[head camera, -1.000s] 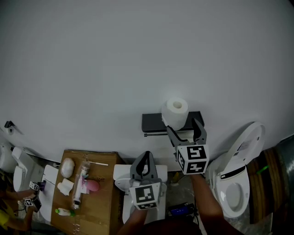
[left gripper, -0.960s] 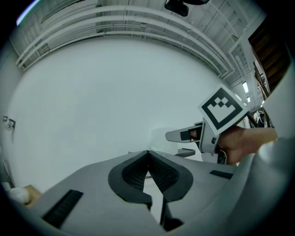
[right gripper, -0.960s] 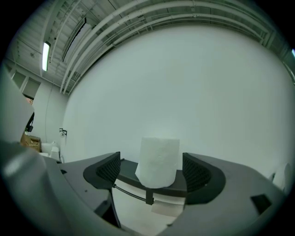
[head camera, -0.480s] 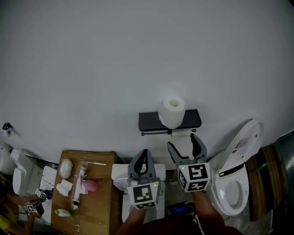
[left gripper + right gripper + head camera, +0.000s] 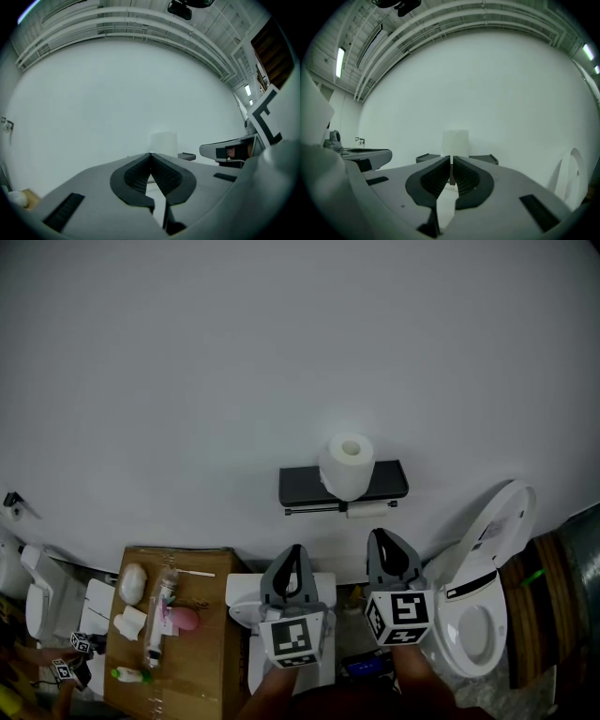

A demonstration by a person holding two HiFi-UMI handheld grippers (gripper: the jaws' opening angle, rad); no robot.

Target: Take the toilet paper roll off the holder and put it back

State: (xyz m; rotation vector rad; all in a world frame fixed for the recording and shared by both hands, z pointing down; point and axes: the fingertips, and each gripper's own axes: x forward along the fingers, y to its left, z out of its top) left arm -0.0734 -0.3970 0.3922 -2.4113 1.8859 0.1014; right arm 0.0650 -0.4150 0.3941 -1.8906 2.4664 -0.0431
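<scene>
A white toilet paper roll (image 5: 346,465) stands upright on the dark wall-mounted holder shelf (image 5: 386,482); it also shows in the right gripper view (image 5: 455,142) and faintly in the left gripper view (image 5: 163,142). My right gripper (image 5: 379,536) hangs below the shelf, away from the roll, jaws shut with nothing between them (image 5: 451,161). To its left my left gripper (image 5: 295,552) is held still and is also shut and empty (image 5: 150,155).
A white toilet (image 5: 483,601) with its lid raised stands at the right. A cardboard box (image 5: 206,652) at the lower left carries several small items. A small paper roll (image 5: 366,509) hangs on the rail under the shelf. The wall (image 5: 281,352) is plain white.
My right gripper drew back down from the roll on the shelf and its jaws went from wide open to shut. The roll stayed on the shelf. The left gripper barely moved.
</scene>
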